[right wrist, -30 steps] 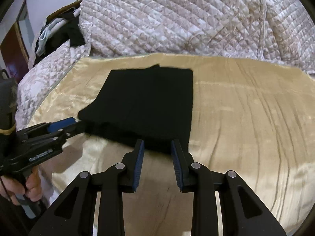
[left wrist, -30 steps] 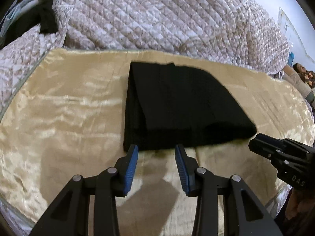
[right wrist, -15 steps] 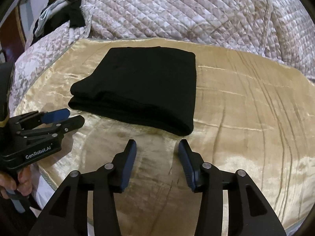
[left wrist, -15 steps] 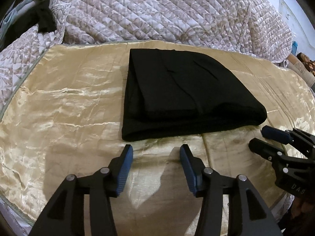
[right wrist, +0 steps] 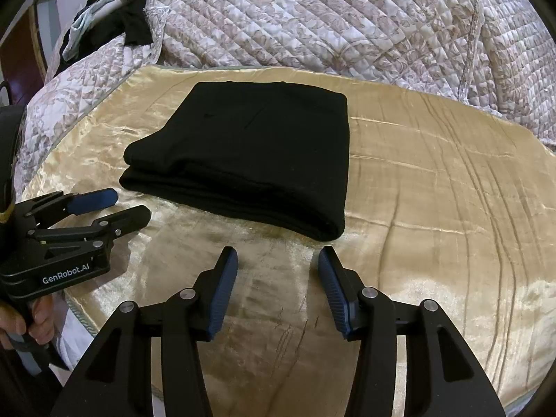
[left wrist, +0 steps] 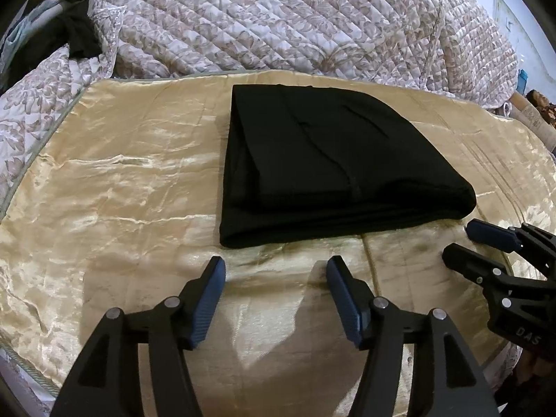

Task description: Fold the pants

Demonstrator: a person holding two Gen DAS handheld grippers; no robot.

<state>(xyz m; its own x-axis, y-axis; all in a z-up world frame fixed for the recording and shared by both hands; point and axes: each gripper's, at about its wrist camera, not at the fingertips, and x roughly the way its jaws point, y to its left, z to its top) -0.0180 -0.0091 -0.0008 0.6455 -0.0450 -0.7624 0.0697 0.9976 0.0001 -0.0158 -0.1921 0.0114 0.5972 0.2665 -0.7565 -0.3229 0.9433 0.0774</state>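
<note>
Pants (left wrist: 333, 166) folded into compact black rectangle, several layers stacked, lying near middle of gold satin cover (left wrist: 114, 187) spread over bed; quilted floral blanket (left wrist: 295, 21) heaped behind, dark clothing pile (right wrist: 114, 10) at far left corner. Left gripper (left wrist: 276, 271) positioned just short of bundle's near edge, jaws parted and just opened wider, nothing between blue pads (left wrist: 208, 299), only bare satin below. Right gripper (right wrist: 278, 264) likewise just clear of near right corner of bundle, jaws apart and just widened, empty. Each gripper also visible at edge of the other's view; hand (right wrist: 24, 323) on left handle seen low in right wrist view. No contact with cloth from either tool. Judged stage: final fold released, task close to complete or complete. Edges appear roughly aligned, near fold slightly rounded and thick, top layer set back a little from lower one at near left. Next move, if any, calls for withdrawal clear of bundle without snagging near edge, or light pressing of top layer to flatten. Risk noted: slippery satin may let bundle slide under any push.
</note>
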